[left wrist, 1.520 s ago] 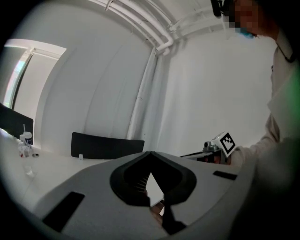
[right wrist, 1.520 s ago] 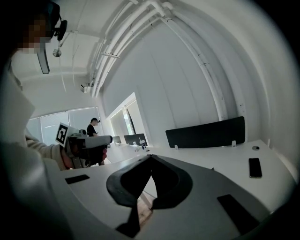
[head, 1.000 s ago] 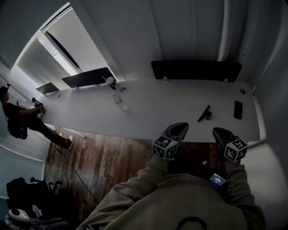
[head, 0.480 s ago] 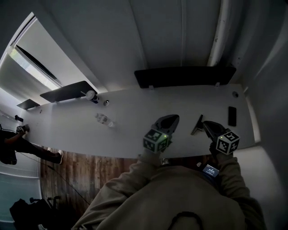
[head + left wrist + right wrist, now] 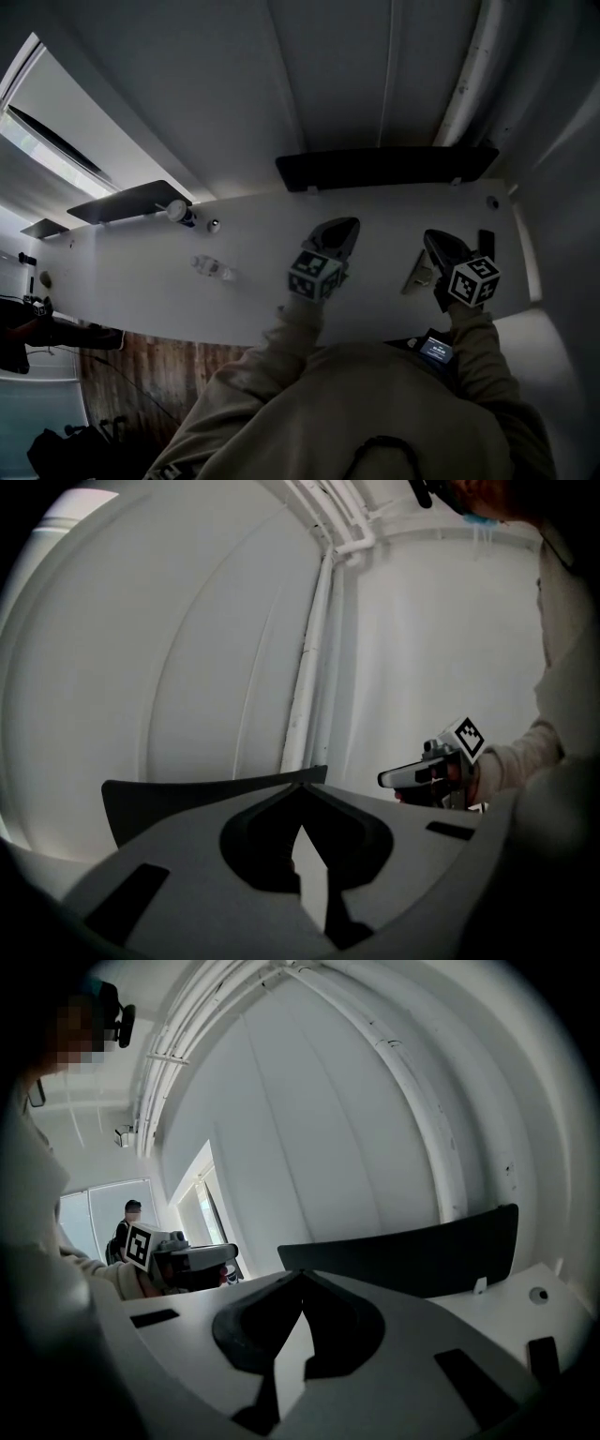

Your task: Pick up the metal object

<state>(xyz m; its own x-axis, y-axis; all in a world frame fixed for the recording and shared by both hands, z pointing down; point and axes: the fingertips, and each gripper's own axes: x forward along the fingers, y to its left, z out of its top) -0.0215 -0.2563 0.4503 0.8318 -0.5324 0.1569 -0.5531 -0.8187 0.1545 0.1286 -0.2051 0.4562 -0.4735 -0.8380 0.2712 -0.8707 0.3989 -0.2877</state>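
Observation:
The metal object, a thin angled bar, lies on the white table near its front edge. My right gripper hovers just to its right, jaws shut with nothing between them, and its body hides part of the bar. My left gripper hangs over the middle of the table, shut and empty too. The left gripper view shows closed jaw tips and the right gripper off to the side. From the right gripper view I see closed tips and the left gripper; the bar is out of sight there.
A dark divider panel stands along the table's far edge against the white wall. A black phone lies right of the right gripper. A clear bottle, a cup and a small round item sit at the left.
Both grippers have moved forward from the table's front edge to over its top. The right gripper has come up beside the metal object. The head camera has shifted forward too.

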